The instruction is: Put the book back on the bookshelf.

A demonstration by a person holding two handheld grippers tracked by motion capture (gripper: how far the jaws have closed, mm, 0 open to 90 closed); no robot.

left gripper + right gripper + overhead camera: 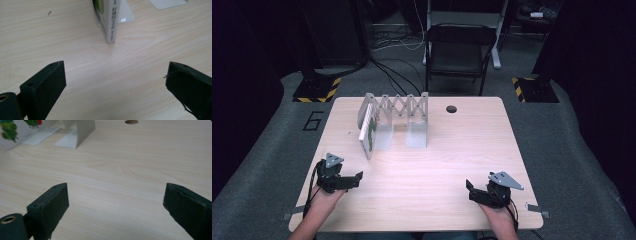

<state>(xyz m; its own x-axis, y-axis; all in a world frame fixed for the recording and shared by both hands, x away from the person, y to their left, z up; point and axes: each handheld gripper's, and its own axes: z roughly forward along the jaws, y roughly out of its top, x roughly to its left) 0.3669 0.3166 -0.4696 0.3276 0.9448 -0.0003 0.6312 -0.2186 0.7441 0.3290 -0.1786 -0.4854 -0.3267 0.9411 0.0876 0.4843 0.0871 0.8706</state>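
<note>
Resting both hands near the front edge of the surface [422, 185], you have the left gripper [354, 178] and the right gripper [470, 190] spread wide with nothing between their jaws. The book [368, 129] stands upright in the leftmost slot of the folding rack [409, 107], well apart from both; the other slots hold nothing. It looks like a pause between steps. Reaching the book next would call for a forward move with the left gripper, its jaws lined up on the spine [112, 22].

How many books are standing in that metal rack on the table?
1. A single book stands upright at the left end of the rack; its other slots look empty, though the book could hide a thinner one.
</note>
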